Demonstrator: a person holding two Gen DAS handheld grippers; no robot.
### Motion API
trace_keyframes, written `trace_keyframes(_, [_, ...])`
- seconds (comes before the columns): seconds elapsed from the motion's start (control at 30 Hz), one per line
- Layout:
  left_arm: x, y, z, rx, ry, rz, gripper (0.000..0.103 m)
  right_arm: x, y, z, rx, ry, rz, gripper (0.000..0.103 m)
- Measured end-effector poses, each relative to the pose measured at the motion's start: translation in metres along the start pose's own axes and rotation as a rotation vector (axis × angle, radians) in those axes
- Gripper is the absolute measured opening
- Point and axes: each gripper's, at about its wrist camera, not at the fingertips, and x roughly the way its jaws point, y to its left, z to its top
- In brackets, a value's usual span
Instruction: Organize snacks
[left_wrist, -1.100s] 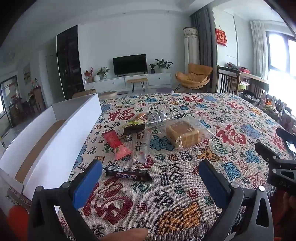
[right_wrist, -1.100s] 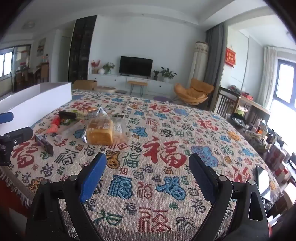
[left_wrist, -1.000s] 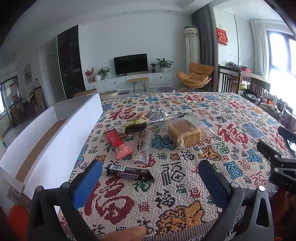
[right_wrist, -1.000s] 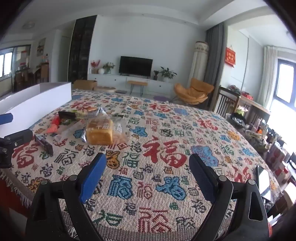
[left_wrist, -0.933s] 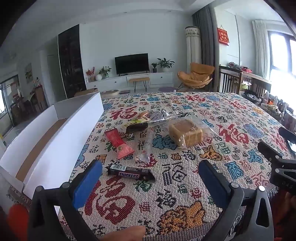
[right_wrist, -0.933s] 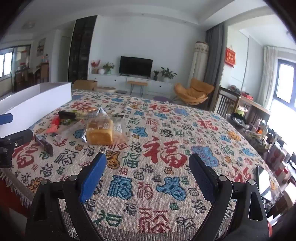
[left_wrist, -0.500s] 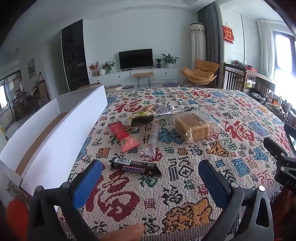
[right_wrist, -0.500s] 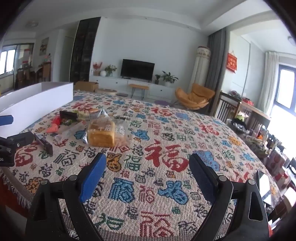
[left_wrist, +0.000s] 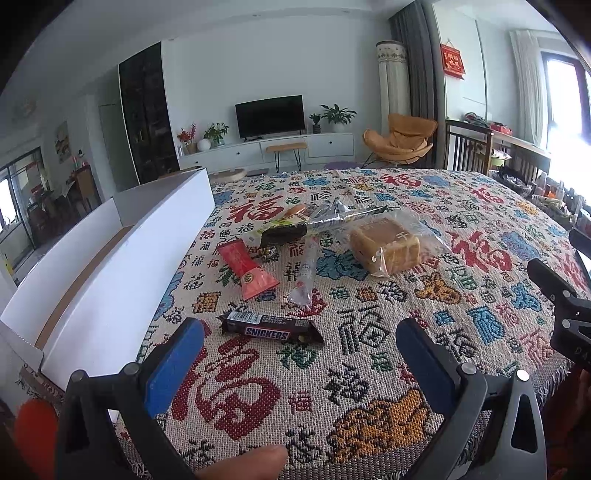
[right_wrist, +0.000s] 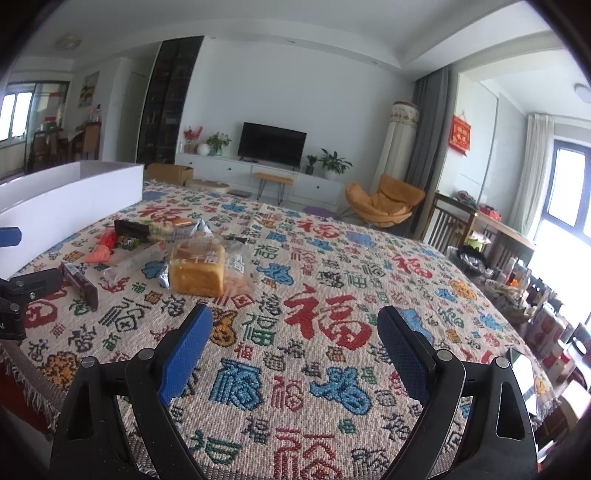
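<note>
**Two grippers spread, snacks loose on the cloth**

Two grippers, both mine, both with blue pads set wide and nothing between them.

1. Left gripper (left_wrist: 299, 354): hovers over the near edge of the table. I see a fingertip (left_wrist: 255, 461) of the person's hand at the bottom of the left wrist view.
2. Right gripper (right_wrist: 295, 336): hovers above bare patterned cloth, well apart from the snacks, which lie ahead and to its left.
3. Tablecloth (left_wrist: 369, 369): woven, cream, covered in red, blue and green characters.
4. Snickers bar (left_wrist: 271, 329): dark wrapper, lying flat just ahead of the left gripper's pads, not touched.
5. Red packet (left_wrist: 245, 266): flat, beyond the Snickers bar, flared end toward me.
6. Clear tube packet (left_wrist: 306, 275): slim, lying just right of the red packet.
7. Bagged bread loaf (left_wrist: 386, 246): in a clear bag, right of the tube packet; also seen from the right wrist (right_wrist: 197, 267).
8. Dark long packet (left_wrist: 284, 233): farther back, with a silver foil wrapper (left_wrist: 332, 216) overlapping it; I cannot tell what else sits in that pile.
9. White box (left_wrist: 122, 269): open-topped, brown floor inside, along the table's left side, near the red packet.
</note>
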Motion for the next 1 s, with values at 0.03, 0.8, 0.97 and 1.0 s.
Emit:
trace_keyframes(0.03, [0.000,0.000,0.000,-0.001,0.001,-0.001,0.103,0.000,0.000,0.000,0.000,-0.001,0.000,0.093])
trace_keyframes(0.8, [0.014,0.004,-0.004,-0.012,0.044,0.011,0.103,0.010,0.001,-0.004,0.009,0.028,0.010,0.093])
trace_keyframes(0.97, [0.017,0.008,-0.007,-0.021,0.060,0.005,0.103,0.014,-0.002,-0.006,0.021,0.044,0.012,0.093])
trace_keyframes(1.0, [0.019,0.009,-0.008,-0.024,0.069,0.005,0.103,0.015,-0.002,-0.006,0.018,0.048,0.012,0.093])
